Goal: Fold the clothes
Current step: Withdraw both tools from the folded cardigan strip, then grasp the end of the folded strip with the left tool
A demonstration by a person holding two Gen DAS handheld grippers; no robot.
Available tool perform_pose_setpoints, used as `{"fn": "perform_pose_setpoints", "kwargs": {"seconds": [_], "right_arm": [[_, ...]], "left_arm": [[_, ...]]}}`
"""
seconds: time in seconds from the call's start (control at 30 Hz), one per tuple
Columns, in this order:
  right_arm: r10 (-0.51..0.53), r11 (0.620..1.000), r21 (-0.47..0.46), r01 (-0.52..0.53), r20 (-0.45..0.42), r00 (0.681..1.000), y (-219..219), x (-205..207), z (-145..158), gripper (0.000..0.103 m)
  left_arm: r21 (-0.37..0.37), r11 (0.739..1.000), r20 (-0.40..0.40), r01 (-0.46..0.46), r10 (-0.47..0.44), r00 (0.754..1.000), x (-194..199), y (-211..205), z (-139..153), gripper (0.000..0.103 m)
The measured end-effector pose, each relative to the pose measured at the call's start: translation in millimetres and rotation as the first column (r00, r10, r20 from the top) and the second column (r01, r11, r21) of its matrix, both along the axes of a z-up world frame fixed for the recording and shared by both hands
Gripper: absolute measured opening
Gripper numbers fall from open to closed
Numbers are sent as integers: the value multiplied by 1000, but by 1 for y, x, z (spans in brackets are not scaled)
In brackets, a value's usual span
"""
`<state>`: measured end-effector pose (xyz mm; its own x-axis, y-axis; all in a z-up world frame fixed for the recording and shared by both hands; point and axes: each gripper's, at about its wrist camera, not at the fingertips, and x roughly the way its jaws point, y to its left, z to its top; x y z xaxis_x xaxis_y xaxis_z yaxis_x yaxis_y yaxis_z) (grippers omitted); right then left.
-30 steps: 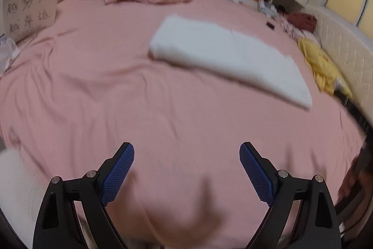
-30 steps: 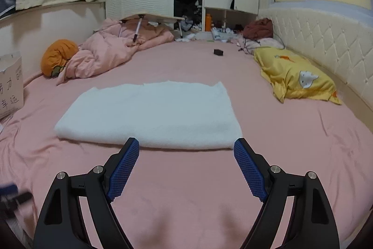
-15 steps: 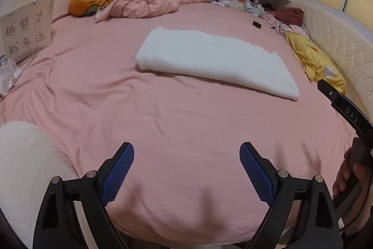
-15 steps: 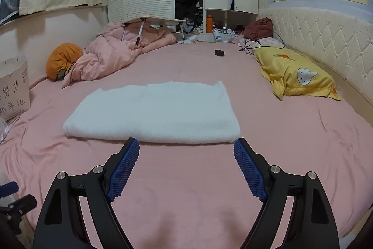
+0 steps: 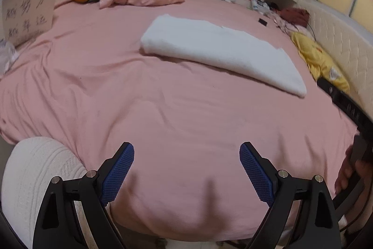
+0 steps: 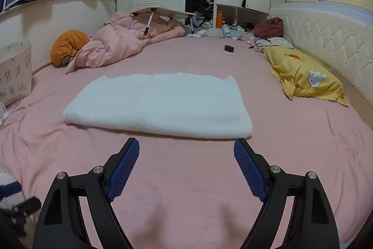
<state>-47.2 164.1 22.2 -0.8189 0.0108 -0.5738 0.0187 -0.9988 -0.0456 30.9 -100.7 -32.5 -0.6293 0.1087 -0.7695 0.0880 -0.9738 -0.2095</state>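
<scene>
A white fluffy cloth (image 6: 160, 106), folded into a long flat rectangle, lies in the middle of the pink bed (image 6: 186, 190); it also shows in the left wrist view (image 5: 219, 50). My right gripper (image 6: 186, 148) is open and empty, low over the sheet just in front of the cloth's near edge. My left gripper (image 5: 186, 155) is open and empty near the bed's front edge, well short of the cloth. The right gripper's black body (image 5: 349, 109) shows at the right of the left wrist view.
A yellow pillow (image 6: 303, 78) lies by the padded headboard on the right. A crumpled pink quilt (image 6: 121, 43), an orange bundle (image 6: 67, 46) and a small folding table sit at the back. A cardboard box (image 5: 28, 13) stands at the left. A white knitted item (image 5: 35, 179) lies at the lower left.
Both grippers have pulled back a little toward the bed's front edge and stayed open. The white cloth has not moved.
</scene>
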Motion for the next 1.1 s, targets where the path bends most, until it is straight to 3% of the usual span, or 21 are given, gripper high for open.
{"fn": "perform_pose_setpoints", "kwargs": {"seconds": [0.53,0.63,0.7,0.77,0.83,0.9,0.93,1.03,1.1], "right_arm": [[26,999,-31,-24,36,999,-1,-7,-10,83],[22,999,-44,-20,48,999,2,-10,-13,83],[18,998,-53,-15,56,998,3,-13,-15,83],[12,998,-65,-7,71,997,6,-16,-18,83],[6,997,-78,0,84,996,10,-20,-22,83],[0,996,-93,9,96,995,13,-25,-24,83],[-3,995,-100,13,103,995,14,-27,-26,83],[-8,992,-121,22,111,994,18,-34,-29,83],[-10,991,-133,26,117,993,19,-38,-31,83]], "left_arm": [[72,997,61,-39,34,998,-15,-7,-18,92],[222,975,80,-15,-2,997,-29,-11,-23,92],[332,943,89,-21,-10,996,-44,-16,-26,92],[454,890,98,-48,4,995,-66,-24,-30,92],[592,800,111,-97,38,993,-93,-35,-37,92],[718,681,130,-148,78,988,-121,-47,-46,92],[749,641,138,-168,96,986,-133,-50,-50,92],[801,555,160,-224,163,974,-170,-60,-66,92],[793,541,197,-281,208,958,-191,-66,-81,92]]}}
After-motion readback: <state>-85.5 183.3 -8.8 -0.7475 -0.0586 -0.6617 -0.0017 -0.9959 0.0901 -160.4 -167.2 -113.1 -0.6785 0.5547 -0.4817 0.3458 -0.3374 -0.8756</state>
